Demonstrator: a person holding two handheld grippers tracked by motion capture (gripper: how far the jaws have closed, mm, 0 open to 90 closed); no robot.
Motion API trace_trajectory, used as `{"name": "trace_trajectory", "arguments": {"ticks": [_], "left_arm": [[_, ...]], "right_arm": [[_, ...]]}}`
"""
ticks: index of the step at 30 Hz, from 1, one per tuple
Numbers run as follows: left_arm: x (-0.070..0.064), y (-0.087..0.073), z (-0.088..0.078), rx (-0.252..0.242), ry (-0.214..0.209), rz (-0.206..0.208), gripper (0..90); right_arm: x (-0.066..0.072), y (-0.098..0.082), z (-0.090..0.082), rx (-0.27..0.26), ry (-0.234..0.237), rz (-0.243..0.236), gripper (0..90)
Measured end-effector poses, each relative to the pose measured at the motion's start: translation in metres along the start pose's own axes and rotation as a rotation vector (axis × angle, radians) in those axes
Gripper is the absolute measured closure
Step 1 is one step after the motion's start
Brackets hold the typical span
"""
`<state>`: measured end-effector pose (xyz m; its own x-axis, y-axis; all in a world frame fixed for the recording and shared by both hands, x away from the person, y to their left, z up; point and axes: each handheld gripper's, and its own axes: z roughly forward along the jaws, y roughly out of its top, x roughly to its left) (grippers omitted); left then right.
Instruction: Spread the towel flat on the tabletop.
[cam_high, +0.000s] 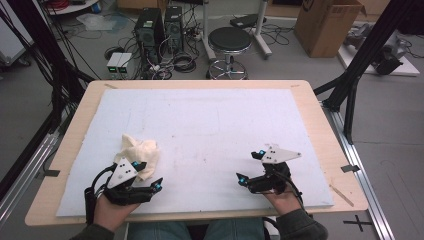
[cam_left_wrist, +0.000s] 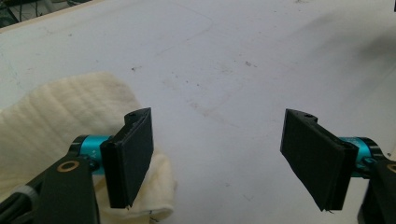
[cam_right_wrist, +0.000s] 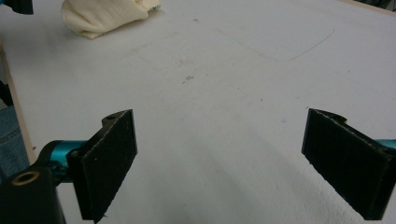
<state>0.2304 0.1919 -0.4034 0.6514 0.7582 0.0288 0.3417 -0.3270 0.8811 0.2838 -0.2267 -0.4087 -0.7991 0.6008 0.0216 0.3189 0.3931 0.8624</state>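
- The cream cloth (cam_high: 138, 152) lies bunched in a heap on the white mat (cam_high: 210, 125), near its front-left corner, nothing pinching it.
- The left gripper (cam_high: 148, 176) sits just in front of the cloth with its jaws spread wide; in its own view one jaw stands over the cloth's edge (cam_left_wrist: 140, 205), though contact can't be told, and the gap holds bare mat.
- The right gripper (cam_high: 248, 166) waits well apart near the mat's front-right corner, jaws spread, holding nothing.
- By my reading, this is the approach step: a reach for the cloth.
- Next, the left gripper would need to shift onto the heap and close on a fold.
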Motion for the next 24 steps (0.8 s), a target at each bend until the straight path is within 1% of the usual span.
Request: {"name": "trace_trajectory", "arguments": {"ticks": [7, 12, 17, 20, 21, 24], "left_arm": [[0.0001, 0.0002, 0.0005, 0.005, -0.006, -0.002, 26.5], [0.0001, 0.0, -0.0003, 0.001, -0.008, -0.003, 26.8], [-0.0002, 0.0004, -0.0015, -0.001, -0.013, -0.004, 27.1], [-0.0004, 0.0024, -0.0034, -0.01, -0.015, -0.008, 27.2], [-0.0002, 0.0041, -0.005, -0.014, -0.021, -0.008, 27.7], [0.0006, 0.0064, -0.0077, -0.021, -0.02, -0.006, 28.3]], "right_arm": [[-0.0013, -0.001, -0.0007, 0.004, 0.001, 0.011, 9.6], [-0.0009, -0.0008, -0.001, -0.001, 0.0, 0.003, 9.5], [0.0, -0.0007, -0.0015, 0.005, 0.0, 0.004, 9.5], [-0.0001, -0.0007, -0.0024, 0.004, -0.004, 0.008, 9.5], [-0.0007, -0.0005, -0.003, 0.0, -0.007, 0.002, 9.6], [-0.001, -0.0007, -0.0035, 0.0, -0.008, 0.002, 9.5]]}}
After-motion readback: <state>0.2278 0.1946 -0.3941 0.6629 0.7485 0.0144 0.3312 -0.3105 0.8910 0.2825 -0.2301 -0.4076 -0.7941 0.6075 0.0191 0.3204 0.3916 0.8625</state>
